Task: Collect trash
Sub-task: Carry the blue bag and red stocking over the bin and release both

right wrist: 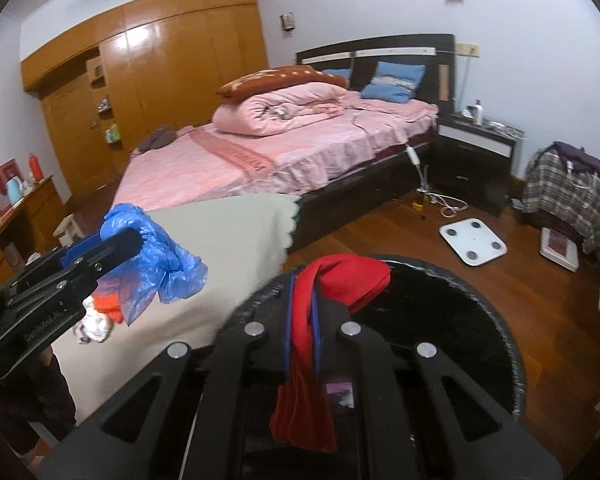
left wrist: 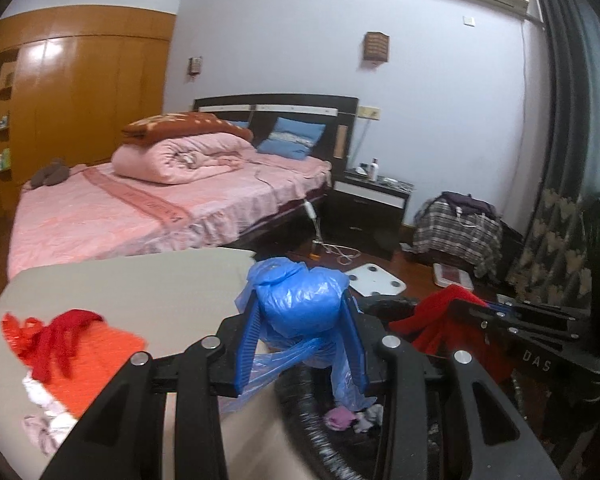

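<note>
Left tool (left wrist: 302,320) is clamped on a crumpled blue plastic bag (left wrist: 300,304); the bundle is gripped between the blue pads, with its long axis running forward along the fingers and loose tails hanging down. In the right wrist view the same bag (right wrist: 160,256) is seen held above the beige table (right wrist: 236,232), at the edge nearest the bin.

Right tool (right wrist: 302,320) is pinched nearly closed on a red cloth (right wrist: 340,276). The cloth's long axis is roughly vertical: the bunched top is draped forward past the fingertips, and the tail is hung down below the pads. It is held over the black round bin (right wrist: 480,292), whose rim is seen just beside the table.

More red and orange scraps (left wrist: 72,340) are left on the table.
</note>
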A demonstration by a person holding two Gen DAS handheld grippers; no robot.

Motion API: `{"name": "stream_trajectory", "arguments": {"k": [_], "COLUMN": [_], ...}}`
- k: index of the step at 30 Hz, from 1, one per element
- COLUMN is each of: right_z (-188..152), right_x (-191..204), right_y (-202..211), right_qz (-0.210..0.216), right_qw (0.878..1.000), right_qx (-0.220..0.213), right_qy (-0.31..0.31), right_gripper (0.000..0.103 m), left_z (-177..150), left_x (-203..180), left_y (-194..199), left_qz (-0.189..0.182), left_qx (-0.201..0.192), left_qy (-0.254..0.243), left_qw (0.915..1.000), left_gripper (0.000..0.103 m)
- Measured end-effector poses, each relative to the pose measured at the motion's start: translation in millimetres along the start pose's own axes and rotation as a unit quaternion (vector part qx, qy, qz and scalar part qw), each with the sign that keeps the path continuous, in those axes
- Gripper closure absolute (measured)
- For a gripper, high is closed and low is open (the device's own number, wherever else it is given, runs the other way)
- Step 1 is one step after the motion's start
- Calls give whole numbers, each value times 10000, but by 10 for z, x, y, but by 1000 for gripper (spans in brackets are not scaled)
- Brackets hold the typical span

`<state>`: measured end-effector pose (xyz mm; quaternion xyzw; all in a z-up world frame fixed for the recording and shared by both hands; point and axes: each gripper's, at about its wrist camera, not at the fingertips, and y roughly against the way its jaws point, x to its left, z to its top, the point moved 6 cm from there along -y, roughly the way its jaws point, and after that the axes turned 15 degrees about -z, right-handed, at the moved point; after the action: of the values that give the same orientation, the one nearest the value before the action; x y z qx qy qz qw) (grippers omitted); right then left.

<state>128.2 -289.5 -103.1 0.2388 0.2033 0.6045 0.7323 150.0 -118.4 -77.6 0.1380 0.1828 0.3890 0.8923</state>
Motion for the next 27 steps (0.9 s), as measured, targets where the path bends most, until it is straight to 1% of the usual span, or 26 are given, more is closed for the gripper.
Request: {"name": "stream_trajectory", "arguments": {"k": [5, 6, 9, 11, 12, 13, 14, 16, 18, 19, 20, 23, 25, 27], "right_z": [-85, -114, -202, -269, -303, -356, -357, -417, -452, -454, -448, -396, -328, -266], "right_x": [-236, -282, -371, -439, -467, -513, -536, -589, -641, -645, -646, -618, -589, -532], "right_y": [-104, -133, -193, -233, -249, -273, -299, -316, -295, -285, -265, -198, -161, -120], "right_qz": [-231, -272, -372, -509, -556, -660, -739, -840, -879, -883, -890, -924, -945, -908], "right_qw": [9996, 9994, 9987, 9975, 9969, 9955, 9946, 9931, 9928, 9928, 9931, 9938, 9942, 9949], "right_qx": [124, 175, 335, 477, 557, 673, 722, 808, 789, 773, 713, 525, 384, 246], "right_qy": [-99, -105, -107, -86, -90, -99, -97, -93, -205, -241, -282, -320, -337, -355], "right_gripper": [96, 93, 92, 81, 66, 56, 55, 51, 49, 45, 43, 29, 13, 11], "left_z": [-39, -47, -80, -114, -135, -154, -169, -190, -201, -199, -198, -199, -189, -183], "left_x": [-169, -189, -268, -315, -328, -336, -337, -326, -301, -298, -284, -201, -98, 19], "left_y": [-261, -301, -457, -535, -570, -589, -603, -601, -577, -553, -528, -428, -309, -173], "left_qz": [-256, -297, -477, -569, -618, -628, -623, -615, -539, -516, -493, -384, -255, -85], "left_qx": [182, 212, 365, 475, 534, 566, 587, 591, 593, 576, 554, 511, 437, 354], "left_qy": [-17, -13, -23, -51, -53, -48, -34, -21, -61, -67, -62, -48, -40, -17], "left_qw": [9995, 9993, 9982, 9972, 9966, 9964, 9963, 9964, 9968, 9970, 9972, 9979, 9987, 9993], "left_gripper": [65, 65, 64, 59, 56, 48, 42, 39, 37, 33, 30, 30, 29, 27]}}
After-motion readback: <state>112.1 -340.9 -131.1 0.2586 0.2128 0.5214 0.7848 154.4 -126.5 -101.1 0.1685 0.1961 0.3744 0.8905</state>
